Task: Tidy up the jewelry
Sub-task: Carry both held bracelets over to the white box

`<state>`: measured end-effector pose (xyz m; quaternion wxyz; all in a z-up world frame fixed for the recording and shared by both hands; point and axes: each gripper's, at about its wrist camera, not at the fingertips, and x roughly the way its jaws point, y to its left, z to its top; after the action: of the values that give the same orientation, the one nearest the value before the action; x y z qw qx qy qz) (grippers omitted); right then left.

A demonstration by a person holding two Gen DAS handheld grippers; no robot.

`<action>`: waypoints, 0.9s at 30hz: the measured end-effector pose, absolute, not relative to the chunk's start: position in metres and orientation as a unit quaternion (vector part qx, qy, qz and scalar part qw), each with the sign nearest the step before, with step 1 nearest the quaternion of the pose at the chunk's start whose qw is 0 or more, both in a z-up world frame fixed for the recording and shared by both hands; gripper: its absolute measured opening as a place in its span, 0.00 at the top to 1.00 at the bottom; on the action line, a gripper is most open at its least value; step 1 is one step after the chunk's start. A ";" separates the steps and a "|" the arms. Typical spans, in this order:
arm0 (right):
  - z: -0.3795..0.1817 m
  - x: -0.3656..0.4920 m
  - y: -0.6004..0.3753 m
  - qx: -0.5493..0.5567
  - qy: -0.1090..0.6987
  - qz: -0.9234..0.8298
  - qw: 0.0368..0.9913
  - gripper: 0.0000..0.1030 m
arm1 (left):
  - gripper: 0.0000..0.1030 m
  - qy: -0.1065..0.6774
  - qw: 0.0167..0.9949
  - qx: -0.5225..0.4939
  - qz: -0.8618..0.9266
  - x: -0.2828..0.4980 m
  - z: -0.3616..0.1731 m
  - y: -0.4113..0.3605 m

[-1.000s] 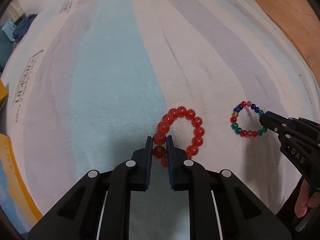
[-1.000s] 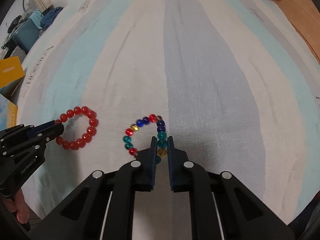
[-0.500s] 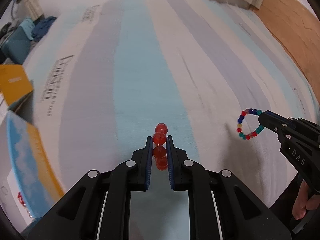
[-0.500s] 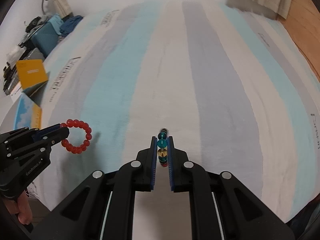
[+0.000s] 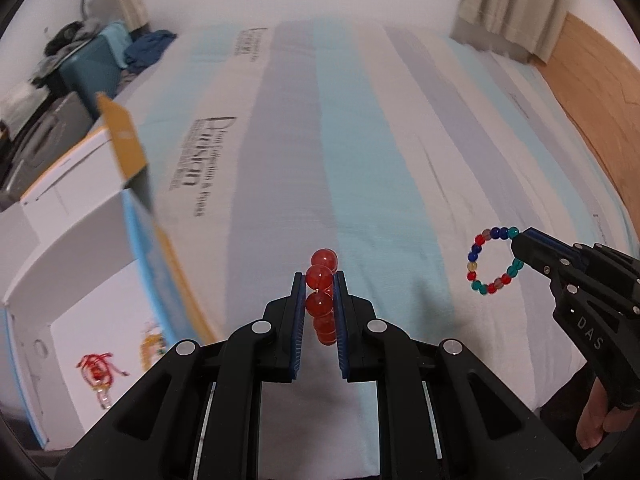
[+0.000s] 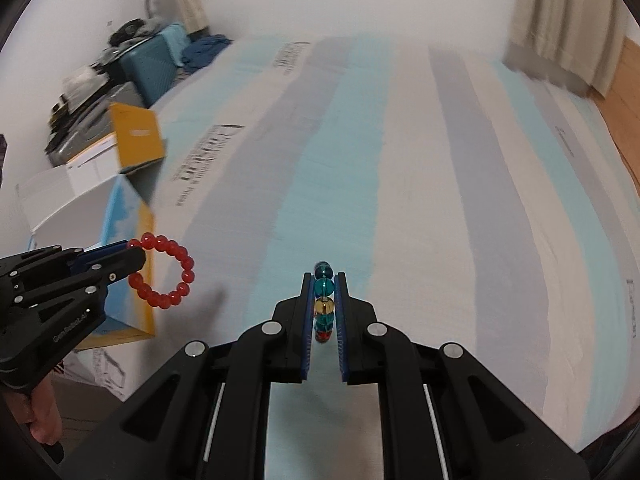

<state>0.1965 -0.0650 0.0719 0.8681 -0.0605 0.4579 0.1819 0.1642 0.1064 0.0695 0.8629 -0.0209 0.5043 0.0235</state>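
Both jaws pinch beads: the left gripper [image 5: 319, 308] holds the red bracelet [image 5: 320, 292], the right gripper [image 6: 324, 308] the multicoloured bracelet [image 6: 323, 300], above the bed [image 5: 380, 152]. Round beads could slip out before reaching the open box [image 5: 60, 264].

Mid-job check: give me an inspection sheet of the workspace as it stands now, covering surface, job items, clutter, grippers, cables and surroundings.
Surface: striped bedsheet, bare where visible.
Job's things: red bead bracelet and multicoloured bead bracelet, both held in the air; open white box beside the bed holds a red knotted trinket and a yellowish piece.
Clutter: yellow box flap overhangs the sheet's edge.
Grippers: left gripper shut on the red bracelet; right gripper shut on the multicoloured bracelet.
Cables: nothing seen.
Surroundings: teal suitcase, blue clothing, curtain, wooden floor.
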 end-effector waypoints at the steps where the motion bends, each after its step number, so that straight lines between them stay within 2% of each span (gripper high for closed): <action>1: 0.076 0.193 -0.055 -0.065 0.455 0.188 0.868 0.91 | 0.88 0.501 0.865 -0.024 0.029 0.159 0.074 0.114; 19: 0.111 0.143 0.086 -0.111 0.426 0.267 0.857 0.91 | 0.88 0.482 0.868 -0.066 0.096 0.094 0.111 0.237; 27: 0.109 0.117 0.152 -0.132 0.425 0.303 0.843 0.91 | 0.88 0.483 0.862 -0.088 0.126 0.065 0.109 0.291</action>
<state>0.1171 0.1523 0.1094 0.8428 -0.1317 0.4250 0.3028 0.0646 0.2912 0.1086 0.8622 -0.0878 0.4827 0.1261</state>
